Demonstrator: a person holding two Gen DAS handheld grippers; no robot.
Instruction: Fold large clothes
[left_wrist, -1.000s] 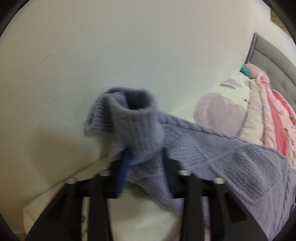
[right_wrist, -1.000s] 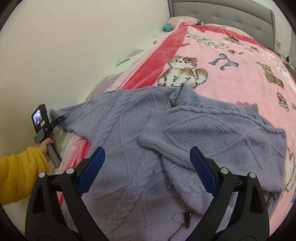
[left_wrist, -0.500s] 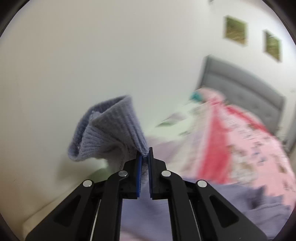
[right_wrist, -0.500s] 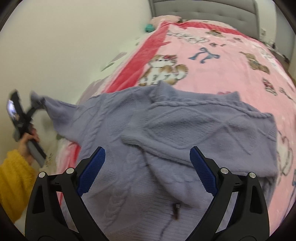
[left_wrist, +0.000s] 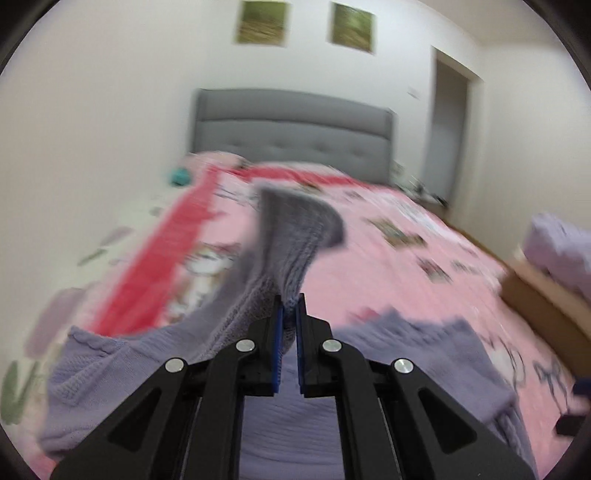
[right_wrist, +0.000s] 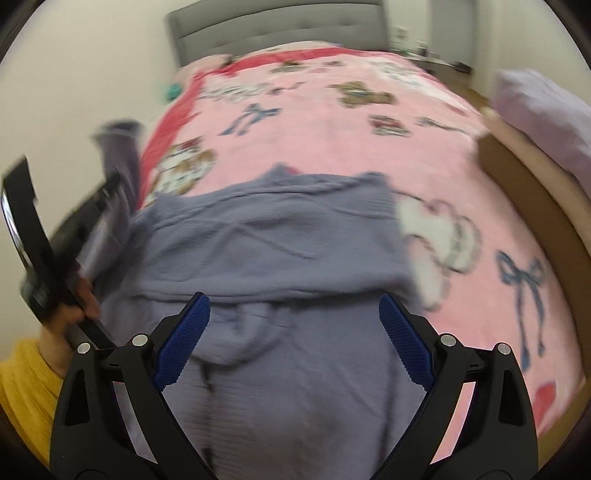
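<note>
the lavender knitted sweater (right_wrist: 280, 258) was spread on the pink blanket (right_wrist: 369, 147), with much free blanket seen toward the grey headboard (left_wrist: 291, 129). its sleeve (left_wrist: 291, 236) was lifted, cuff pointing to the headboard, pinched in the closed left gripper (left_wrist: 289, 306). the right gripper (right_wrist: 293, 321) was seen wide apart over the sweater, holding nothing. only the right view showed the left hand (right_wrist: 74, 302).
</note>
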